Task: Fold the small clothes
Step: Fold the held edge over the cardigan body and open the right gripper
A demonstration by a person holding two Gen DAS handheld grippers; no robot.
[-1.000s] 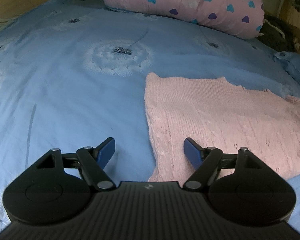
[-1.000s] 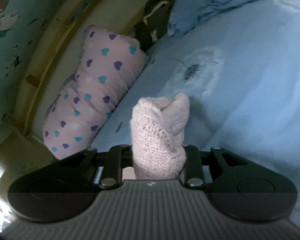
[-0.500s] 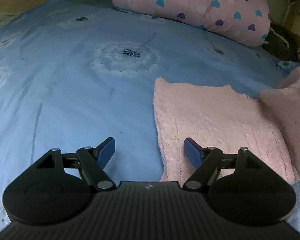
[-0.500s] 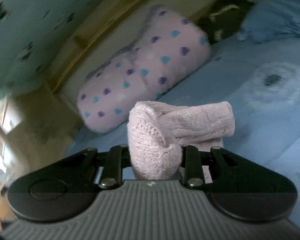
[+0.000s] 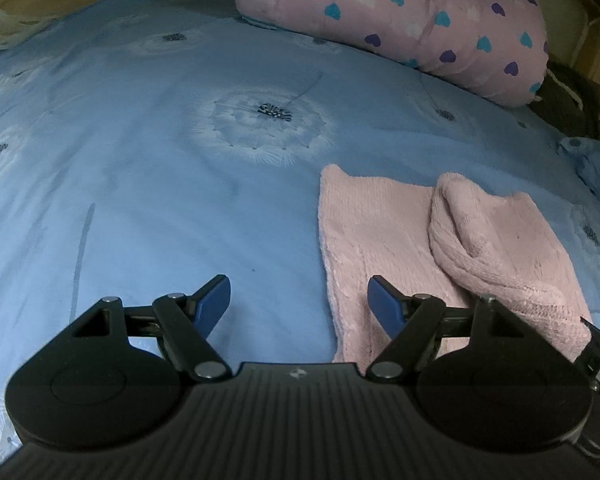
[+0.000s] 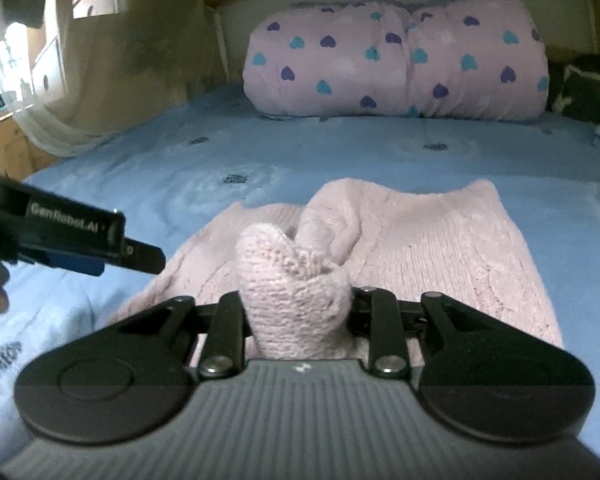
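We hold a bunched edge of the pink knit garment [image 6: 420, 240] clamped in our right gripper [image 6: 296, 304], folded over the flat part on the blue bedsheet [image 5: 140, 160]. Our left gripper [image 5: 298, 300] hovers wide and empty over the garment's near-left edge, whose long side runs away from us. The knit is soft, ribbed and limp.

A pale pink knitted garment [image 5: 364, 240] lies on the blue bedsheet [image 5: 140, 184], well short of the head edge of the bed. Its left part rests flat, with a straight left edge running away toward the head of the bed. Its right part is folded over onto the flat layer, forming a thick rounded roll [image 6: 296, 280] along the fold, and one bunched end is lifted off the sheet.
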